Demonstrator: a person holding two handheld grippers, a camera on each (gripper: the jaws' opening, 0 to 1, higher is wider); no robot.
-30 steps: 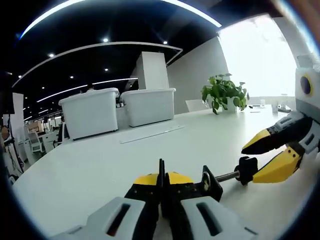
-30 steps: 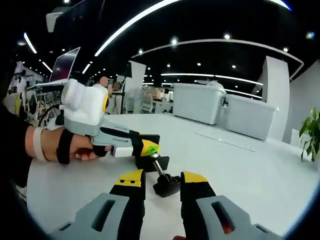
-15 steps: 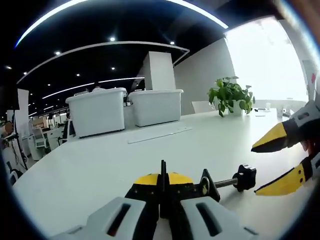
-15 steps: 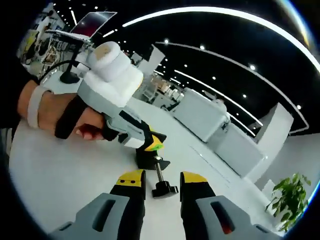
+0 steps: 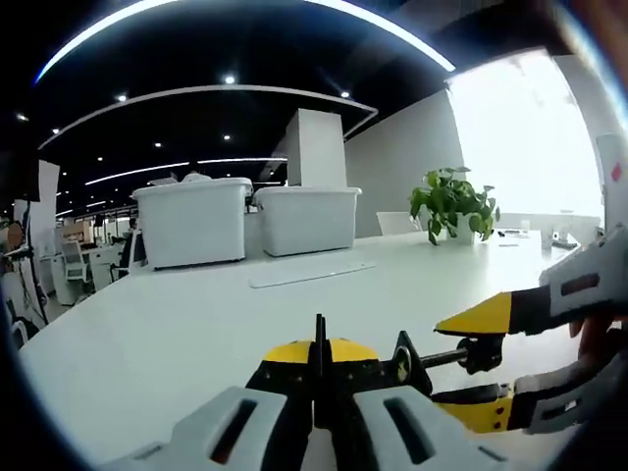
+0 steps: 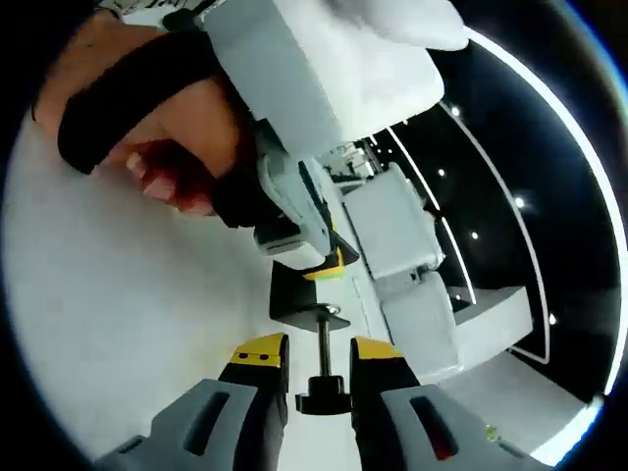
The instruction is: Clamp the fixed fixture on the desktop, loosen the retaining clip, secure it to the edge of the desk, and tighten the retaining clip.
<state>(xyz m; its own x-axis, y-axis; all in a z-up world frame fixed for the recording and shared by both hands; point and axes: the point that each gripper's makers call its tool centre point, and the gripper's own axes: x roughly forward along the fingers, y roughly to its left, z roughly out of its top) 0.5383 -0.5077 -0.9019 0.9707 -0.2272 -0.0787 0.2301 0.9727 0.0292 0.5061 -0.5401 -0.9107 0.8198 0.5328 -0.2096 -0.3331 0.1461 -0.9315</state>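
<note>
My left gripper (image 5: pixel 317 361) is shut on the body of the black clamp fixture (image 5: pixel 406 364), which rests on the white desk (image 5: pixel 177 339). The fixture's threaded screw (image 5: pixel 441 357) ends in a black knob (image 5: pixel 481 352) pointing right. My right gripper (image 5: pixel 446 361) comes in from the right, open, with one yellow-tipped jaw above the screw and one below. In the right gripper view the knob (image 6: pixel 322 397) sits between the open jaws of the right gripper (image 6: pixel 319 353). Beyond it are the fixture's body (image 6: pixel 294 297) and the left gripper (image 6: pixel 312 211), held by a person's hand (image 6: pixel 162 147).
Two white storage bins (image 5: pixel 191 221) (image 5: pixel 306 216) stand at the back of the desk, with a potted plant (image 5: pixel 453 199) to their right. A flat white strip (image 5: pixel 309 275) lies on the desk in front of the bins. Office desks and chairs stand far left.
My right gripper has moved in toward the fixture and rolled; its open jaws now straddle the screw and knob. The left gripper stays shut on the fixture.
</note>
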